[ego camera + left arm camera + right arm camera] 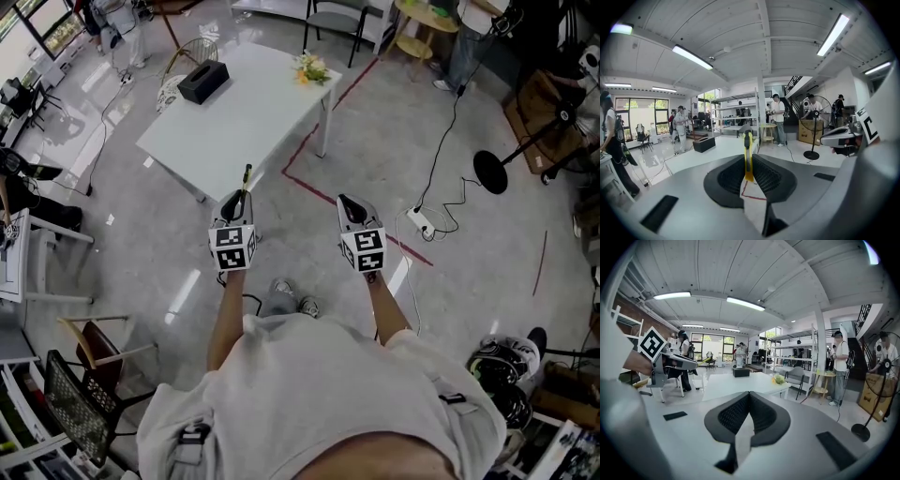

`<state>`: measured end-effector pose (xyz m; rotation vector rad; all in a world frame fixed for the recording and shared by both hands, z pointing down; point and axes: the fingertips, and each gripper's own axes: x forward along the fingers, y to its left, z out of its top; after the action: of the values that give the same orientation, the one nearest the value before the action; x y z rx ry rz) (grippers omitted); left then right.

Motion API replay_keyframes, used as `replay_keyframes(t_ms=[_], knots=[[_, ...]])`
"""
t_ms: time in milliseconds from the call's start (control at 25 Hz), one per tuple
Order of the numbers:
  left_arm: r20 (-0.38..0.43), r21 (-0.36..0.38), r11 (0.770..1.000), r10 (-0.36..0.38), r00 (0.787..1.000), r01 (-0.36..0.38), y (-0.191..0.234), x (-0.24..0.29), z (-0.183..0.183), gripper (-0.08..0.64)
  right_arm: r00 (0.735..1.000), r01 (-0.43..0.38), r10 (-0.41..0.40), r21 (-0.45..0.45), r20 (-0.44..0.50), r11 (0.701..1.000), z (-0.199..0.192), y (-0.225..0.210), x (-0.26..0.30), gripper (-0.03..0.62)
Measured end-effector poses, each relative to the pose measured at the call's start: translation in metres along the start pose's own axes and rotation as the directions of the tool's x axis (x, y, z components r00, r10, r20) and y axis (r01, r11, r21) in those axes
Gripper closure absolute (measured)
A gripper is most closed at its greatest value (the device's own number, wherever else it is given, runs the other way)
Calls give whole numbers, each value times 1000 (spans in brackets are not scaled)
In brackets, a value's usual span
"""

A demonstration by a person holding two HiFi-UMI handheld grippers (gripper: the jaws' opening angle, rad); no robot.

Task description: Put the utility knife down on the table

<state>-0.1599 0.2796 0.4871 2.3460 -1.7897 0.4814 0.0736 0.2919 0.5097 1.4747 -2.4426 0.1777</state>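
A yellow utility knife [748, 157] stands upright between the jaws of my left gripper [239, 199], which is shut on it; in the head view the knife [247, 175] sticks forward past the jaw tips. The white table [246, 111] lies just ahead of both grippers, and the knife's tip reaches its near edge in the head view. My right gripper [349, 208] hovers over the floor to the right of the left one, its jaws closed together with nothing between them. The left gripper [670, 361] with its knife shows at the left of the right gripper view.
On the table stand a black box [203, 82] at the far left and a small bunch of flowers [310, 67] at the far right corner. Red tape [319, 187] marks the floor. A power strip [420, 221] with cables lies right. Several people stand around the room.
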Motion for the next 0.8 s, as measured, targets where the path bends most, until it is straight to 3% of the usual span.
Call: replay_keyframes(t_ms=[440,800], knots=[[2,-6,1000,-18,1000,18,8,65,10,500,1000,16,-16,-1,-13,1000,2,-36,49,561],[10,-24,998,-51,999,52,37,155,30,500,999,40,-41,-19,-33,999,23,-73,129,561]])
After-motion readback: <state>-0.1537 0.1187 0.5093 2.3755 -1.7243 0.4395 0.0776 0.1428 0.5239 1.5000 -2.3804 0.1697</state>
